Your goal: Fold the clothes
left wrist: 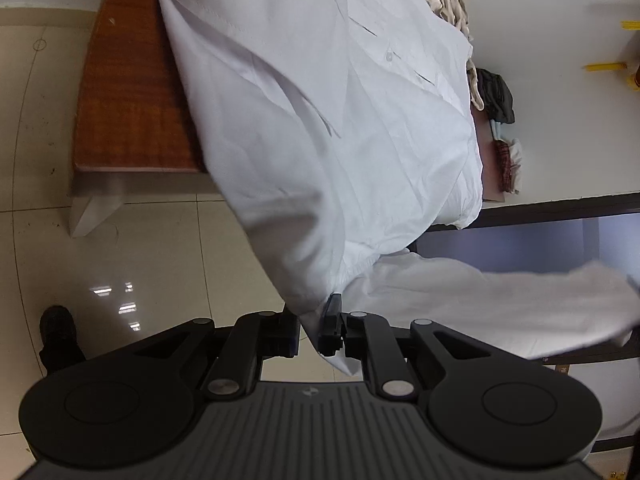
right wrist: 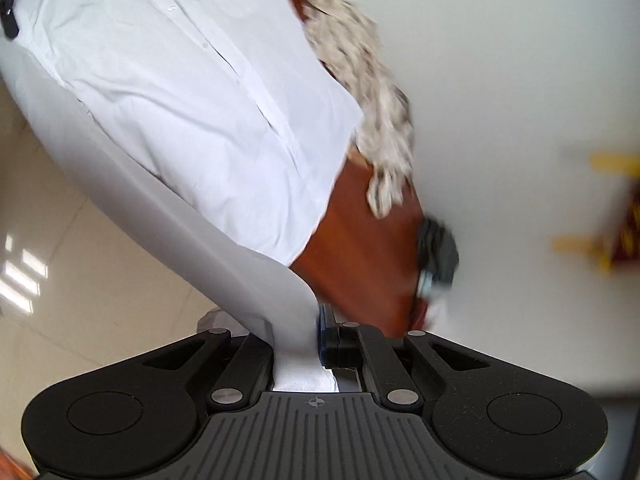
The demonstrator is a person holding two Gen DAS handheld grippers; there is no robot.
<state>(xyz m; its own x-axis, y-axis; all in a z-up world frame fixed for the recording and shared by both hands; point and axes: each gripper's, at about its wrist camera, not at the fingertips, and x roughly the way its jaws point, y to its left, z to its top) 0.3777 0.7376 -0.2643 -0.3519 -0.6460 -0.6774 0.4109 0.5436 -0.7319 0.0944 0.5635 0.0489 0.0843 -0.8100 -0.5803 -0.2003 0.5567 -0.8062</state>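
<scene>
Shirt [left wrist: 320, 120] hangs off the brown bench [left wrist: 128, 100]. Right gripper [right wrist: 304, 340] jaws pinch its cloth; left gripper [left wrist: 314, 328] jaws sit loose around a corner.

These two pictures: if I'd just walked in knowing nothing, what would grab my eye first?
A big white shirt fills both views, draped over a reddish-brown wooden table with its edge hanging toward the tiled floor. At the bottom of each picture a black two-finger gripper has cloth between its jaws: the left gripper at a corner, the right gripper shut on a fold. Behind, a beige crumpled garment lies along the table's far edge.
</scene>
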